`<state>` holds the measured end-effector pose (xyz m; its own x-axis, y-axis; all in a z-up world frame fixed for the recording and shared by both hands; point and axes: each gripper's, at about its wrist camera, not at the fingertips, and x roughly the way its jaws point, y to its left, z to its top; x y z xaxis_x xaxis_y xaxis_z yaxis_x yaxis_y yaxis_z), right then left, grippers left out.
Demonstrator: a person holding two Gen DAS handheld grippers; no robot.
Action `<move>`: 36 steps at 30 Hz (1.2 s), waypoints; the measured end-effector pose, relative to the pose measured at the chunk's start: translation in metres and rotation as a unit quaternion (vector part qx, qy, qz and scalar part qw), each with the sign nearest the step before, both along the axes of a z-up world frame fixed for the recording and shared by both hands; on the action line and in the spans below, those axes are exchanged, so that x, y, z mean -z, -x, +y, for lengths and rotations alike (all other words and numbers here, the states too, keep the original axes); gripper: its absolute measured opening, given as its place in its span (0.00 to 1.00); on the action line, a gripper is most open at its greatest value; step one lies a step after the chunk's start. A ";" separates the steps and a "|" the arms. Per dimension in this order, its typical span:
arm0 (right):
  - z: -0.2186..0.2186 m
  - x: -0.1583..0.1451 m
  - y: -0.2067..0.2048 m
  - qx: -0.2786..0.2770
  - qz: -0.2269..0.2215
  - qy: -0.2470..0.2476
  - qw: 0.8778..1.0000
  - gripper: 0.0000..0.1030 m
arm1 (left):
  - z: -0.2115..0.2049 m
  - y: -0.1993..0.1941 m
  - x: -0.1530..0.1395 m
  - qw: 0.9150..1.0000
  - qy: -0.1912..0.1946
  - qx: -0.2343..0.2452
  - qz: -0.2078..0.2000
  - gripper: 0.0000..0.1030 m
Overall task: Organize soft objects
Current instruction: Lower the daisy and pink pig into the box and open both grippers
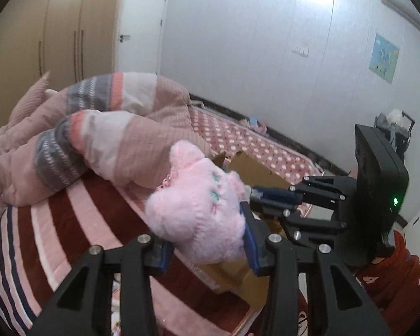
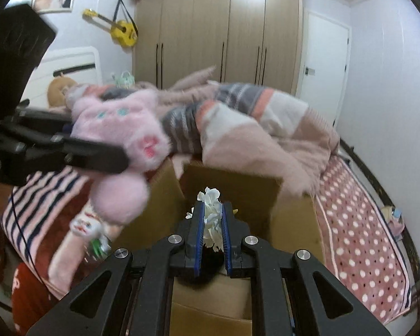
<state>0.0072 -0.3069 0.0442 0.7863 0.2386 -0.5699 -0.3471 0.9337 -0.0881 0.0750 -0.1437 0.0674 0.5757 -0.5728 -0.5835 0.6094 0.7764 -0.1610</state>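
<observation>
My left gripper (image 1: 207,247) is shut on a pink plush toy (image 1: 198,204) with teal eyes and holds it above the near edge of an open cardboard box (image 1: 254,170) on the bed. The toy also shows in the right wrist view (image 2: 117,131), held by the left gripper (image 2: 120,159) at the box's left side. My right gripper (image 2: 212,224) is shut on a small white soft object (image 2: 211,210) and holds it over the box opening (image 2: 229,193). The right gripper also shows in the left wrist view (image 1: 252,196).
A pink and grey striped quilt (image 1: 103,128) lies bunched on the bed behind the box. A red striped blanket (image 1: 70,224) and a polka-dot sheet (image 2: 358,232) cover the bed. Wardrobes (image 2: 218,28) and a door (image 2: 324,64) stand behind. More toys (image 2: 84,224) lie left of the box.
</observation>
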 end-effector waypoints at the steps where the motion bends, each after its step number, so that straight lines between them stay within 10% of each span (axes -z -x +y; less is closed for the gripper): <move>1: -0.004 0.005 -0.003 -0.002 0.009 0.001 1.000 0.07 | -0.011 -0.007 0.003 1.000 -0.008 0.003 0.005 0.37; 13: -0.025 0.039 -0.017 -0.012 0.052 0.005 0.999 0.11 | -0.083 -0.045 0.053 0.993 -0.106 0.016 0.045 0.41; 19: -0.020 0.038 -0.017 -0.018 0.051 0.002 0.999 0.48 | -0.075 -0.044 0.052 0.993 -0.110 0.008 0.030 0.74; 26: -0.001 0.019 -0.001 -0.025 0.026 0.008 0.999 0.88 | -0.054 -0.036 0.032 0.995 -0.095 -0.007 -0.010 0.82; 36: 0.060 -0.017 0.026 -0.035 -0.016 0.012 0.999 1.00 | 0.025 0.000 0.004 0.994 -0.077 -0.065 -0.049 0.86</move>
